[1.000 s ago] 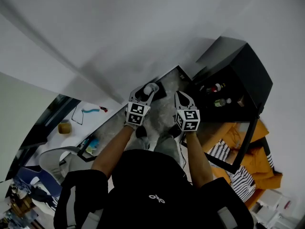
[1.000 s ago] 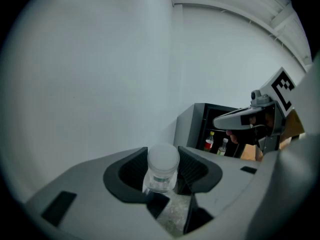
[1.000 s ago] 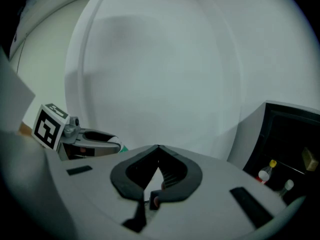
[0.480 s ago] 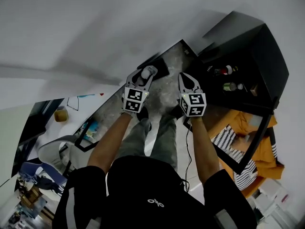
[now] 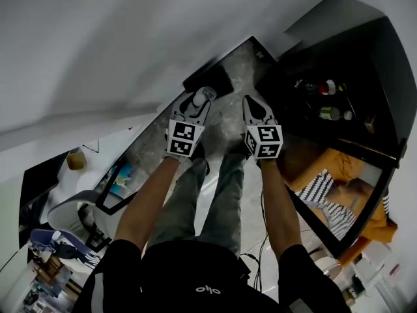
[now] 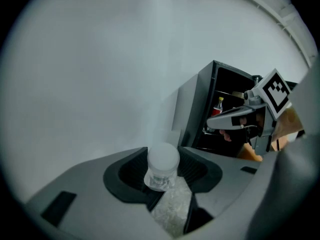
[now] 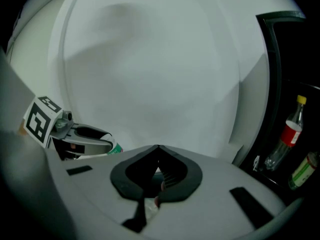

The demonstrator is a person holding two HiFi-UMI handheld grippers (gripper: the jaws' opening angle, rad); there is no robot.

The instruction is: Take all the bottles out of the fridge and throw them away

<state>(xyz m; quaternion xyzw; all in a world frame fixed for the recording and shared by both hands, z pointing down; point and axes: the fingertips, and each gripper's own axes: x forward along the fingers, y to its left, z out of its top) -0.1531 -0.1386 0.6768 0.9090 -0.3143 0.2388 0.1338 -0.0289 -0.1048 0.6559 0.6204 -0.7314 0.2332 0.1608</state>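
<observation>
1. left claw point(image 5: 197, 103) is clamped on a small clear bottle point(image 6: 162, 165) just under its white cap, probably so it can't slip on the way to the trash.
2. right claw point(image 5: 251, 104) is closed with nothing in it, just idle i guess.
3. fridge point(image 5: 397, 57) stands open, with more bottles point(image 7: 289, 134) waiting inside.
</observation>
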